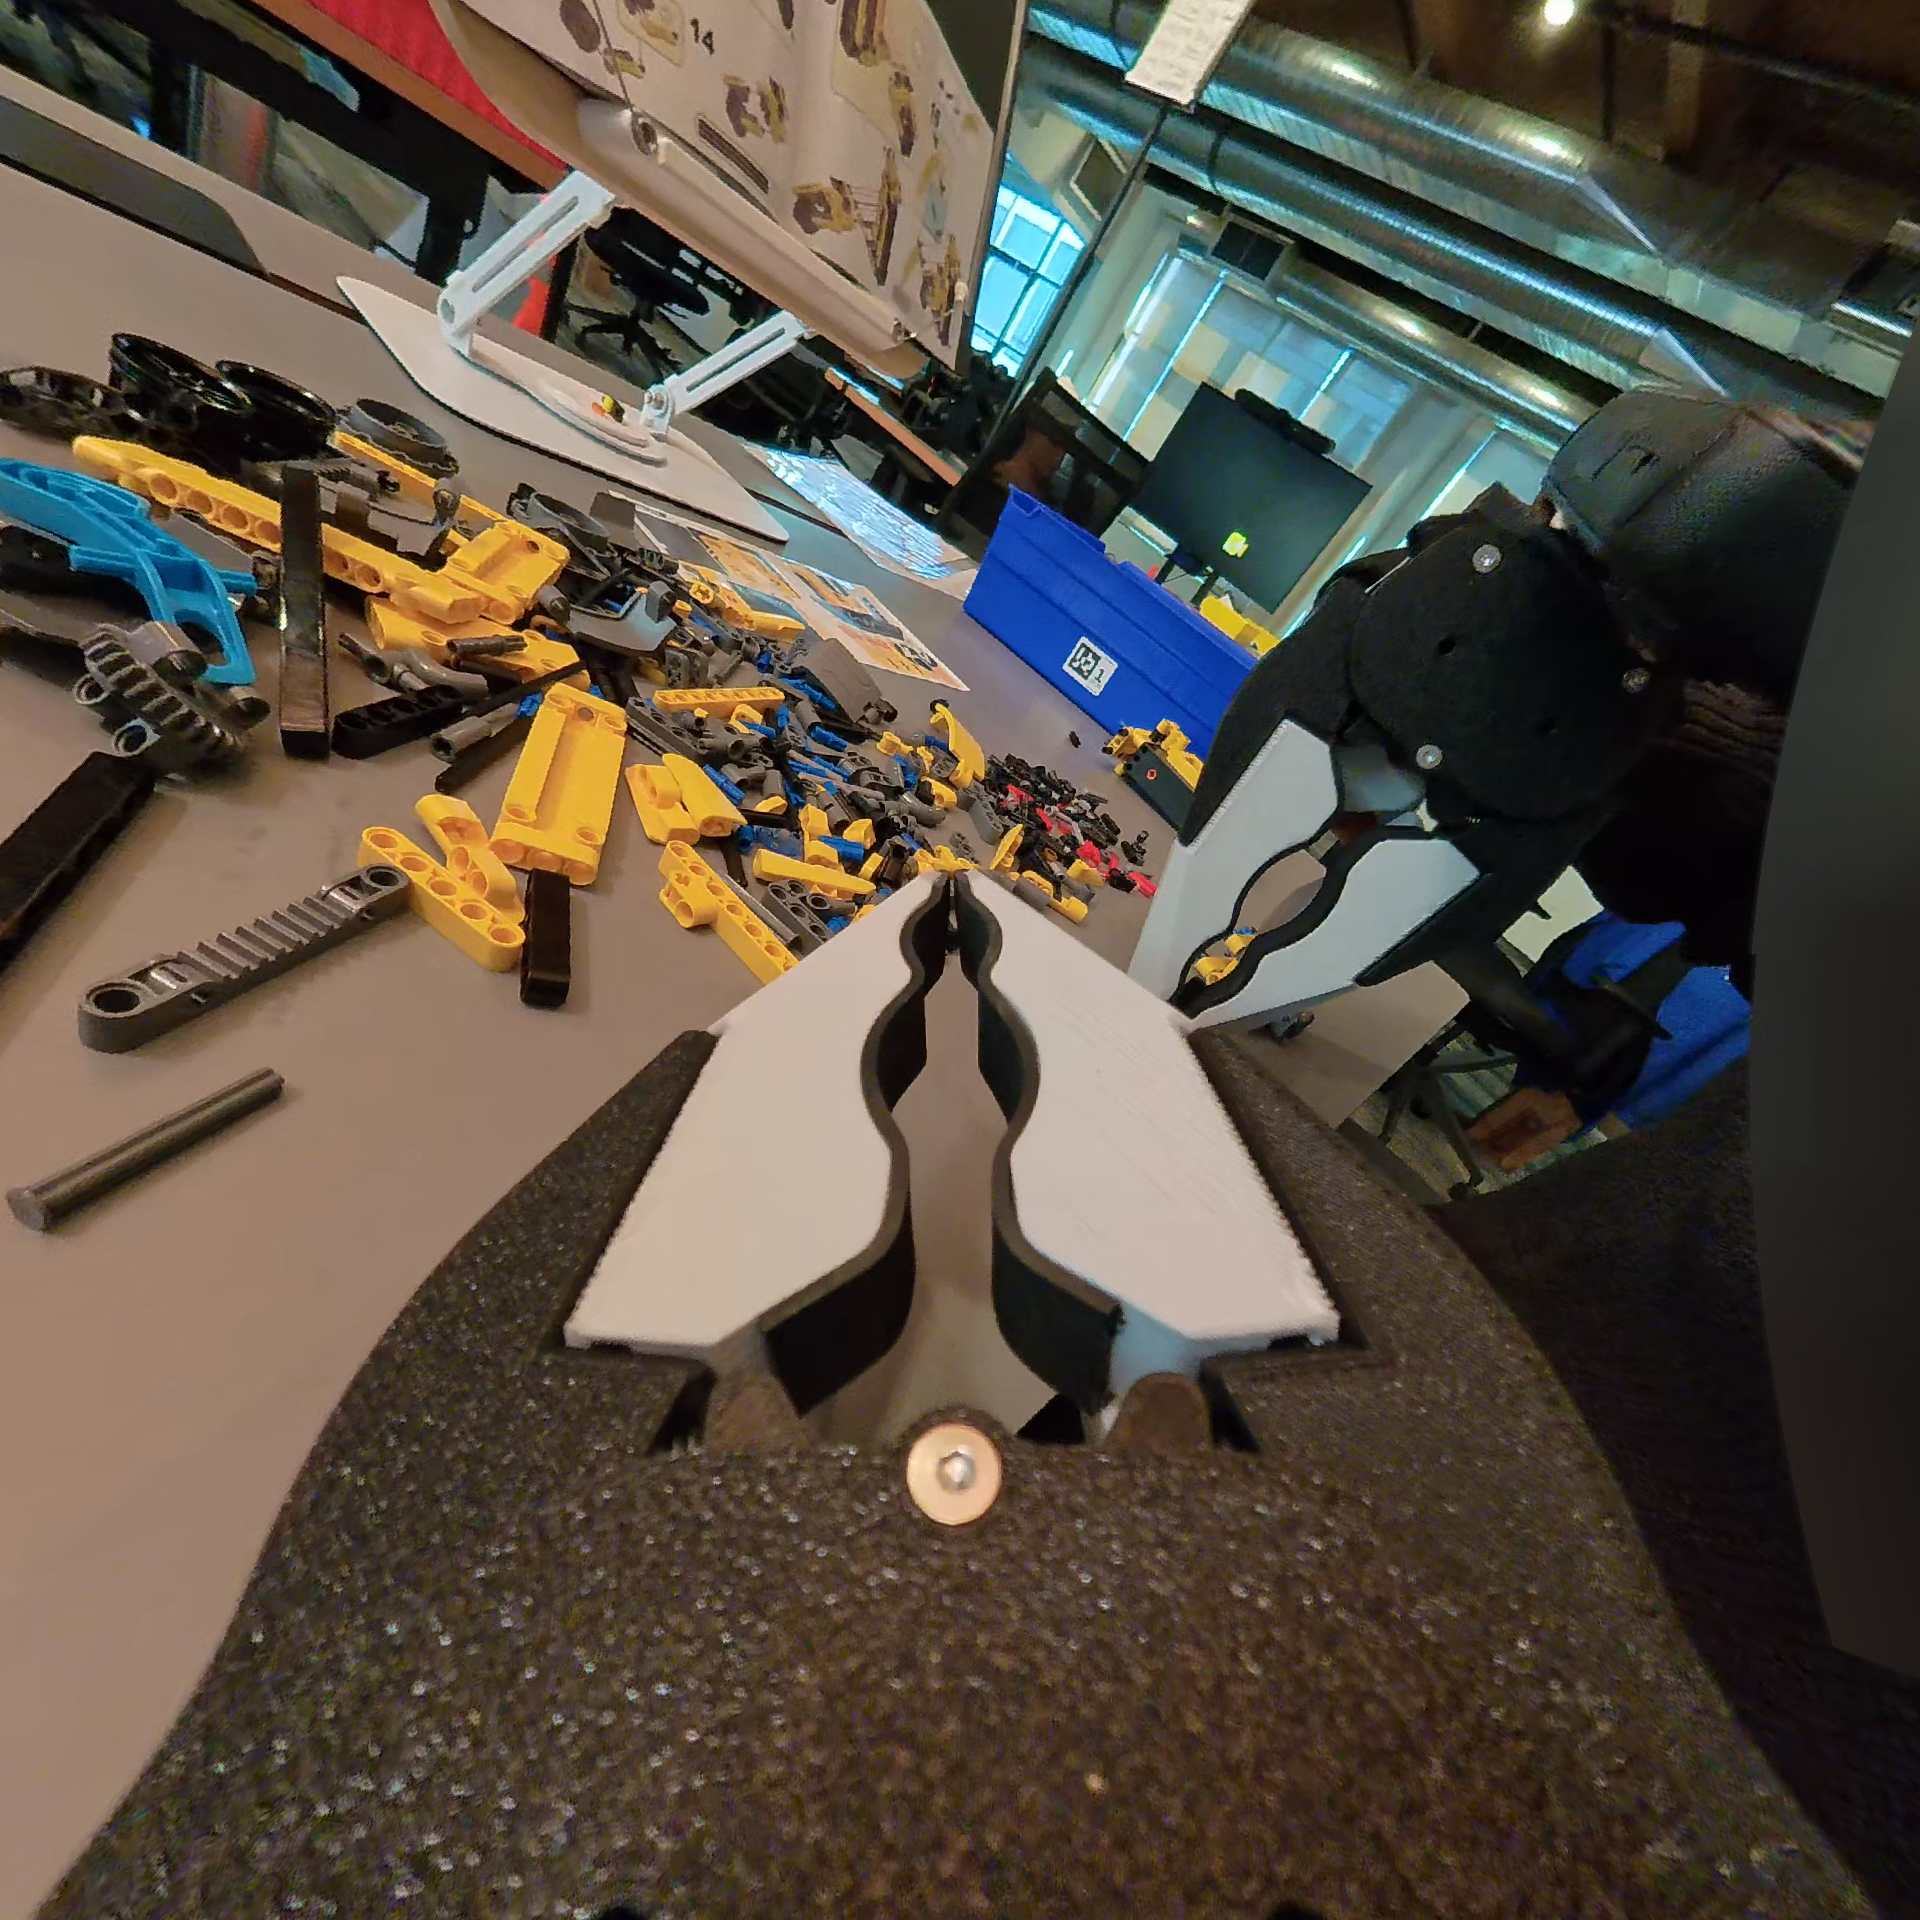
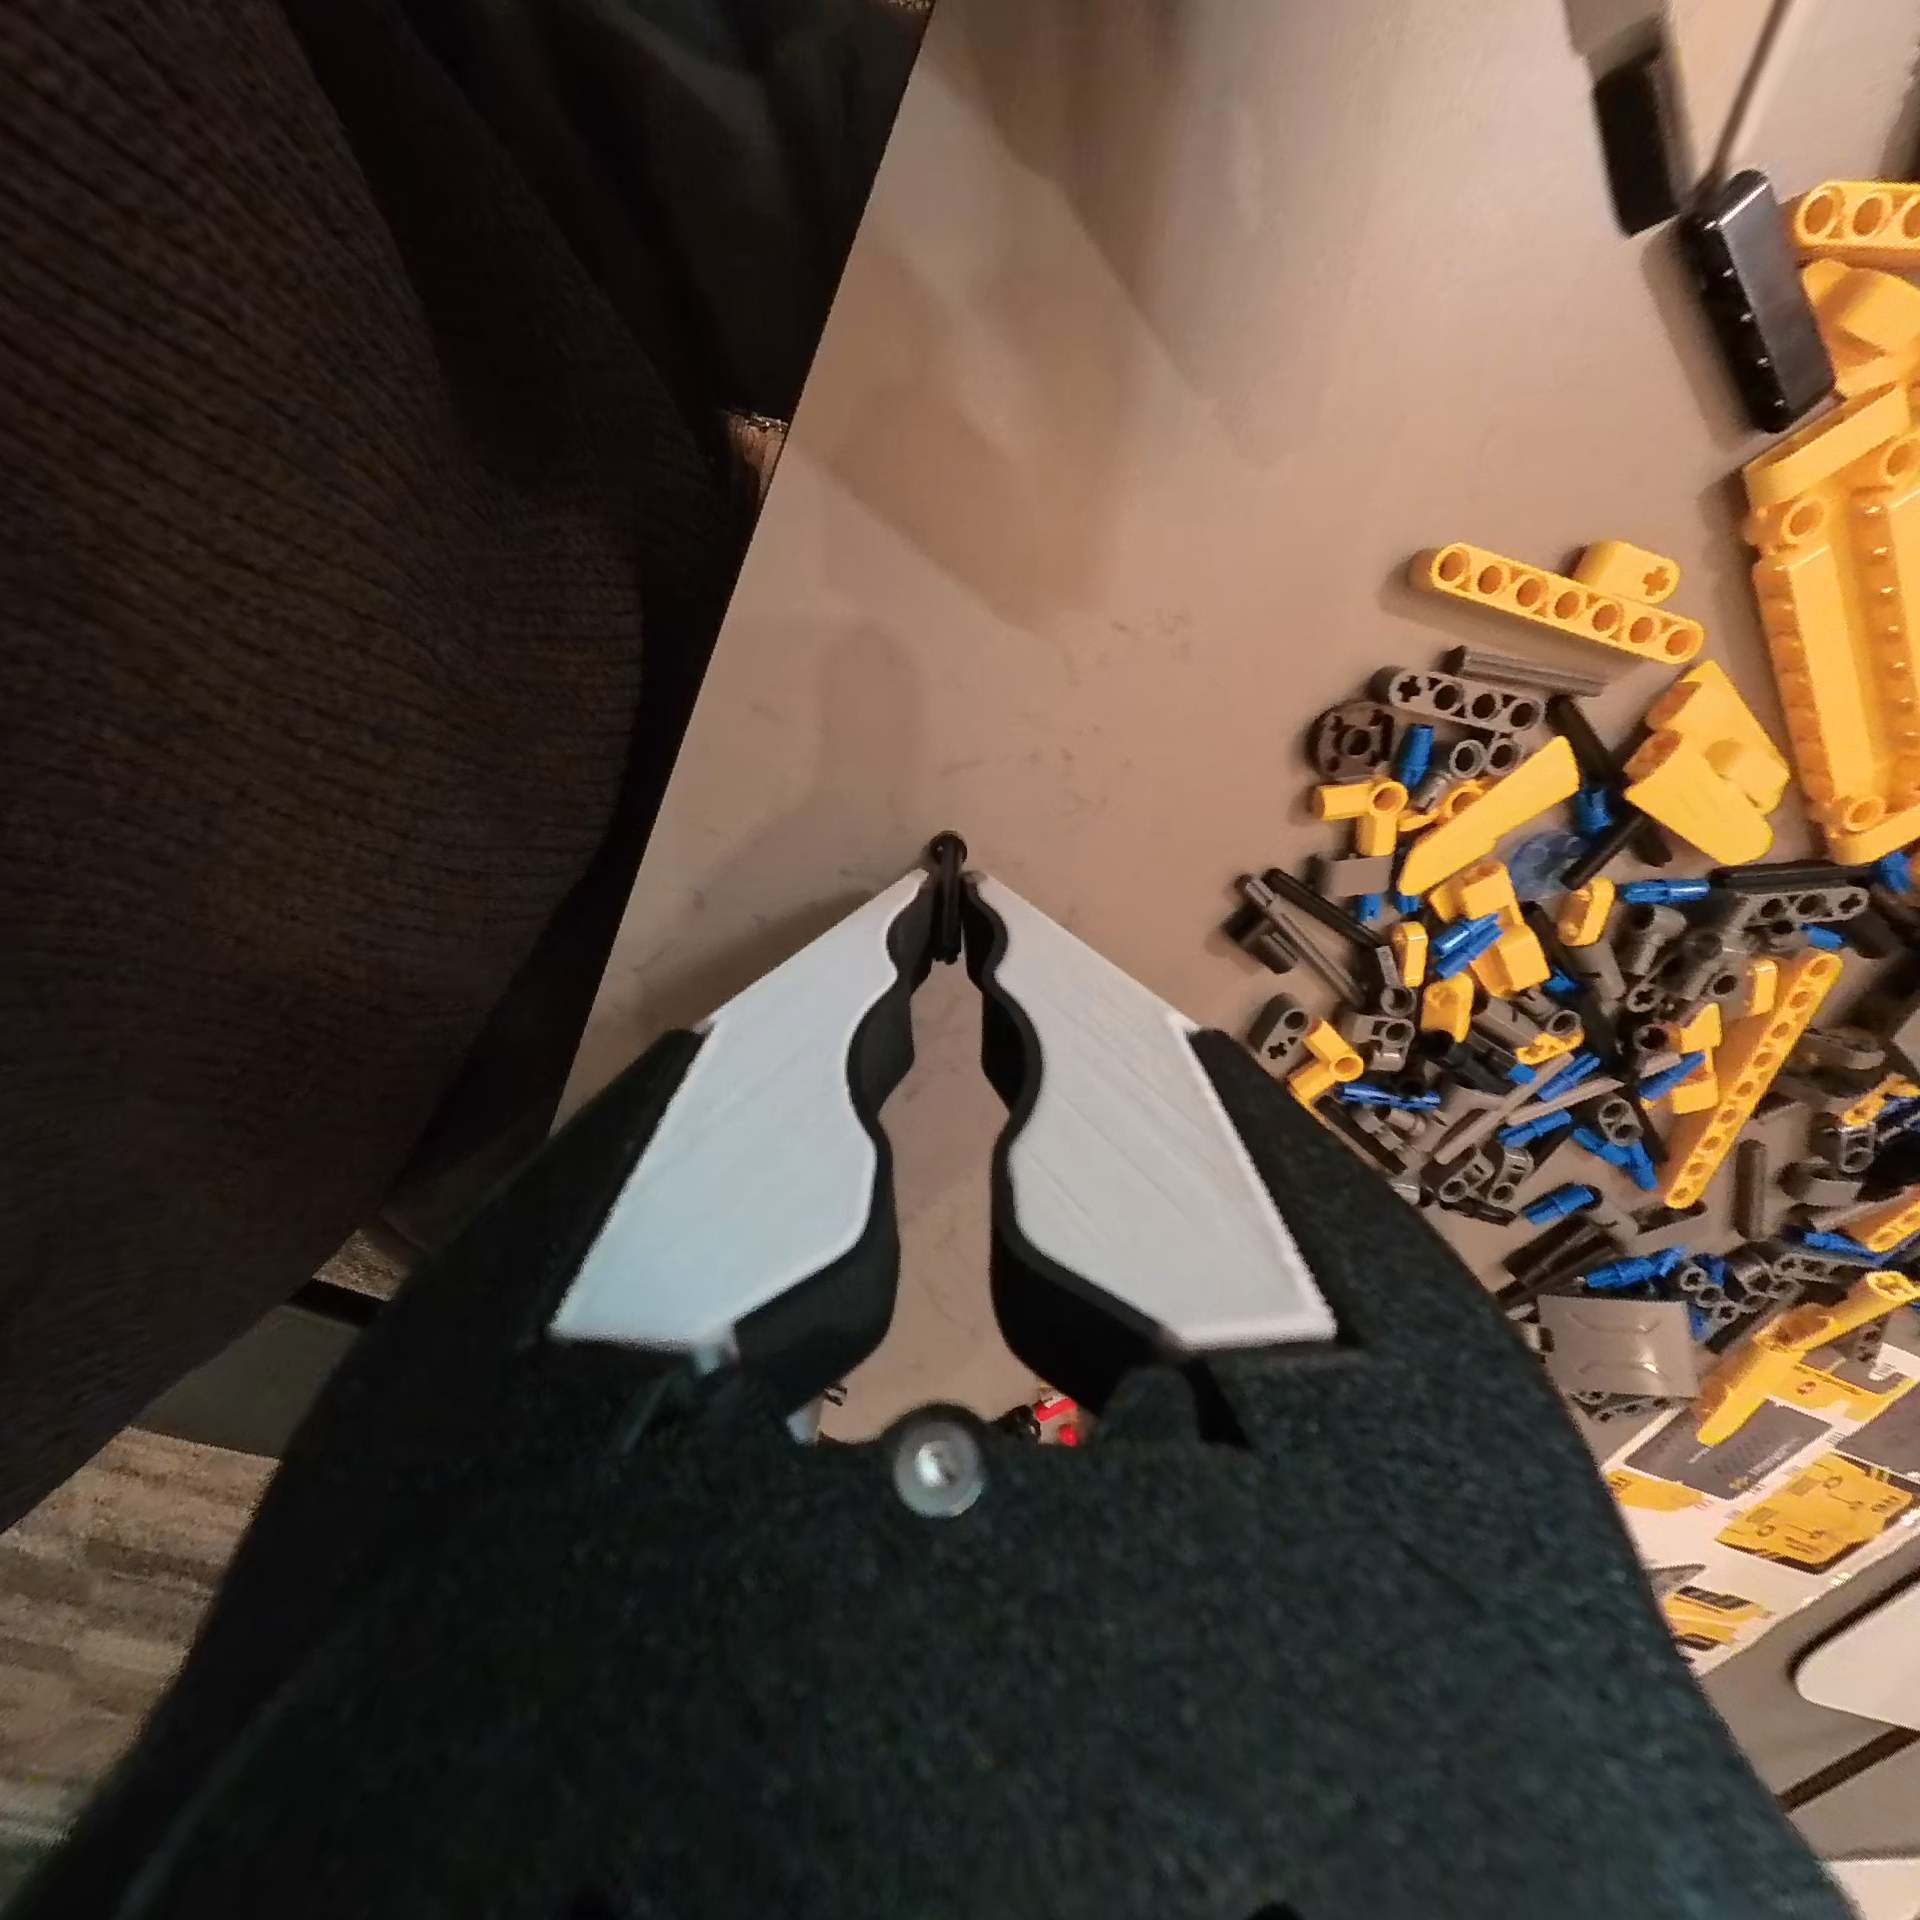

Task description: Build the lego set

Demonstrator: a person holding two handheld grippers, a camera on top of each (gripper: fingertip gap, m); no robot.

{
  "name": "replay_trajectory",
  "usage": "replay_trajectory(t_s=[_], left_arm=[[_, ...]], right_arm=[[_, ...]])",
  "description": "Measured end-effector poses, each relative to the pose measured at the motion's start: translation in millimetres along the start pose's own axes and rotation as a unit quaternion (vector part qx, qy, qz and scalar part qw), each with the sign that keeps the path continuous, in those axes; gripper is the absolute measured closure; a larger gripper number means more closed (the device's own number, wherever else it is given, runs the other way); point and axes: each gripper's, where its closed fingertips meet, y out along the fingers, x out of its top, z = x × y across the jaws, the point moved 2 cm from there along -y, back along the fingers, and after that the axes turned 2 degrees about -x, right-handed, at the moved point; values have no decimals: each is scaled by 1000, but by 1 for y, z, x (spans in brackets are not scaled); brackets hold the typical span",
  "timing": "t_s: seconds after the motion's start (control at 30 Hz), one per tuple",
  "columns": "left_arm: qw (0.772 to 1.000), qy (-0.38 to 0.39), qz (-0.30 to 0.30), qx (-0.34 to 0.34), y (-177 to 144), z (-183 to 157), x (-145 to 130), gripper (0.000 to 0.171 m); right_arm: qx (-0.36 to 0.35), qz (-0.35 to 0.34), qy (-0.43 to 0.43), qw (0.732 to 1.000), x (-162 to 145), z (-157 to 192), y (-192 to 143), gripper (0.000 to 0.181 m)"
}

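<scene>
My right gripper (image 2: 948,896) is shut on a small black pin (image 2: 945,854) whose end sticks out past the tips. It hangs over bare table (image 2: 1039,416) near the front edge, left of the pile of yellow, grey, blue and black building parts (image 2: 1610,935). It also shows in the left wrist view (image 1: 1195,995), pointing down at the table. My left gripper (image 1: 951,883) is shut with its tips together and nothing visible between them. It hovers low over the table (image 1: 312,1195), aimed at the near edge of the parts pile (image 1: 727,779).
A grey toothed rack (image 1: 239,945) and a dark axle (image 1: 145,1148) lie to the left. A booklet (image 1: 779,135) sits on a white stand (image 1: 540,395) at the back. A blue bin (image 1: 1091,634) and a small yellow assembly (image 1: 1153,758) are far right. A person's dark sleeve (image 2: 312,623) fills the left. My hands' fingertips stand some 12 centimeters from each other. My left gripper is the nearer one to the dark axle (image 1: 145,1148): about 12 centimeters, against 20 centimeters.
</scene>
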Motion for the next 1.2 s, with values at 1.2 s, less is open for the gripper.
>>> replay_trajectory(t_s=[1.2], left_arm=[[1000,-4,-4,-3,-1,0,1,171]], right_arm=[[4,24,149,988,0,-3,-2,177]])
